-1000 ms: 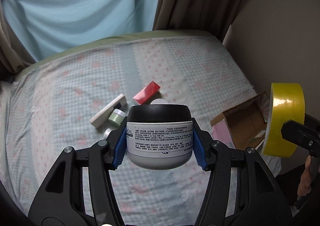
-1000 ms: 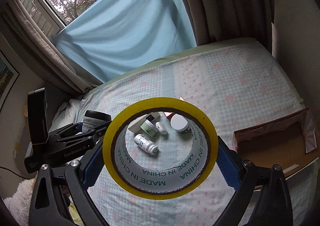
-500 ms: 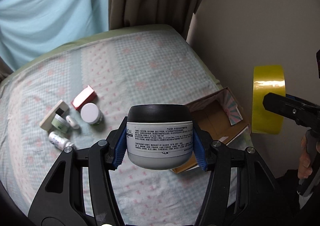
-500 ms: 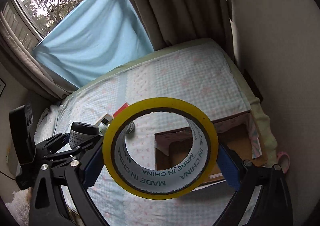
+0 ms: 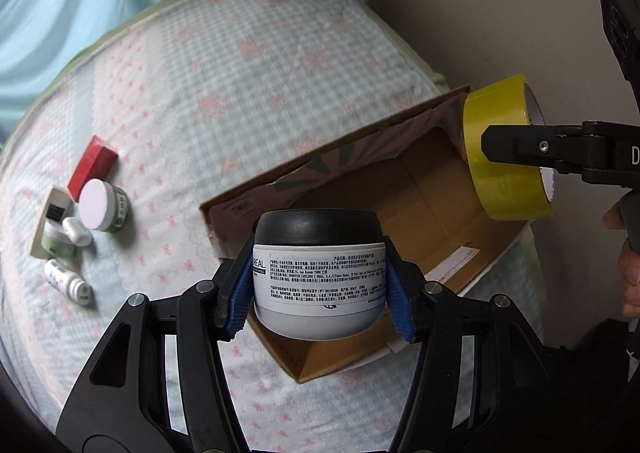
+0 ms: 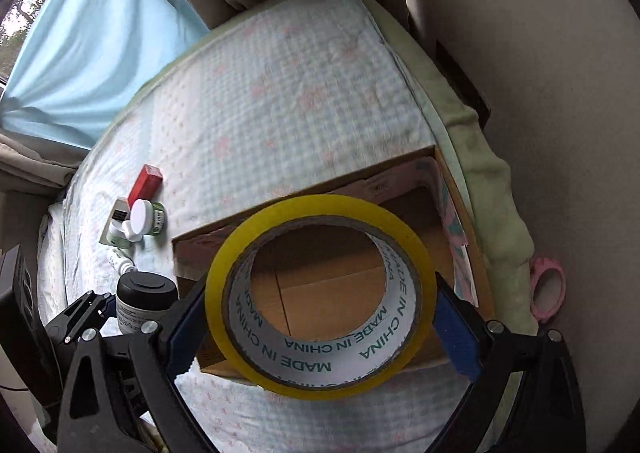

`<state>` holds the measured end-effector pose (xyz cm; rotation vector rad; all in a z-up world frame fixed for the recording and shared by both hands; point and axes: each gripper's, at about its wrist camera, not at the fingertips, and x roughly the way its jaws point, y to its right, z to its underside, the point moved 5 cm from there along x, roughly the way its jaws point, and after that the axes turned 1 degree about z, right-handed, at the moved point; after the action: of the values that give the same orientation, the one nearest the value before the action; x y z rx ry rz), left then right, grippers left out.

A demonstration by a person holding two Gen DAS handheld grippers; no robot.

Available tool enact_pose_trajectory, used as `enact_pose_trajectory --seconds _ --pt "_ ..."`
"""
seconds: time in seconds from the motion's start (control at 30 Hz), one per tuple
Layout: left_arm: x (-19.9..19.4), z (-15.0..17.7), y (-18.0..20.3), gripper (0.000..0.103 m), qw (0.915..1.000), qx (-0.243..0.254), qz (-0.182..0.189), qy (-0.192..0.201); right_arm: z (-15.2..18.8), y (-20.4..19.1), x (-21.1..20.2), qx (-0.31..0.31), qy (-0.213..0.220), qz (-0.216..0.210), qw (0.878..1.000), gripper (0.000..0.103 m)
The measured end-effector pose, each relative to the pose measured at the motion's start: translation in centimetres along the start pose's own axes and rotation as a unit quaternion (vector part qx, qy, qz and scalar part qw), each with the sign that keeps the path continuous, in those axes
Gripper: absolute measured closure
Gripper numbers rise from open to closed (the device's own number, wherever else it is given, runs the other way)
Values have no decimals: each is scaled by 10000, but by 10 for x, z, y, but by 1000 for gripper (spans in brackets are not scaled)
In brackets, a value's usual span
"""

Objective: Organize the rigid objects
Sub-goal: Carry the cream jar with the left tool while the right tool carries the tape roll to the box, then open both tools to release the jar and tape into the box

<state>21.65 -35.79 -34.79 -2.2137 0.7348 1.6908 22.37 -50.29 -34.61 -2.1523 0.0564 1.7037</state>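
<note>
My left gripper (image 5: 318,289) is shut on a grey cream jar with a black lid (image 5: 318,277) and holds it above the near left edge of an open cardboard box (image 5: 432,213). My right gripper (image 6: 316,321) is shut on a yellow tape roll (image 6: 320,369), held above the same box (image 6: 464,213). The tape roll (image 5: 504,149) and right gripper also show at the right of the left wrist view. The jar (image 6: 146,303) shows at the lower left of the right wrist view.
The box lies on a checked bedspread (image 5: 224,65) by the wall. Left of it lie a red box (image 5: 93,167), a white-lidded green jar (image 5: 105,205), a flat white box (image 5: 48,221), a small white case (image 5: 77,231) and a small bottle (image 5: 66,283). A pink ring (image 6: 548,293) lies beside the bed.
Both grippers have swung right and come in over the cardboard box with their loads. The loose items have shifted to the left of both views.
</note>
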Motion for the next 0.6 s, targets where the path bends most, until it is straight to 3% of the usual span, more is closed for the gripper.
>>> enact_pose_trajectory --seconds 0.17,0.27,0.4,0.6 --pt "53 -4 10 50 9989 143 -60 -448 -4 10 48 -689 -453 491 9954 6" --pt "80 0 13 50 9969 273 -101 -733 -1 14 72 -1297 -596 560 9882 6" --pt "105 6 14 50 9944 438 -162 -951 14 14 90 -2323 -675 746 9674 6" --pt "121 9 14 50 9932 411 -22 -1087 26 10 100 -3241 -540 629 9424 6"
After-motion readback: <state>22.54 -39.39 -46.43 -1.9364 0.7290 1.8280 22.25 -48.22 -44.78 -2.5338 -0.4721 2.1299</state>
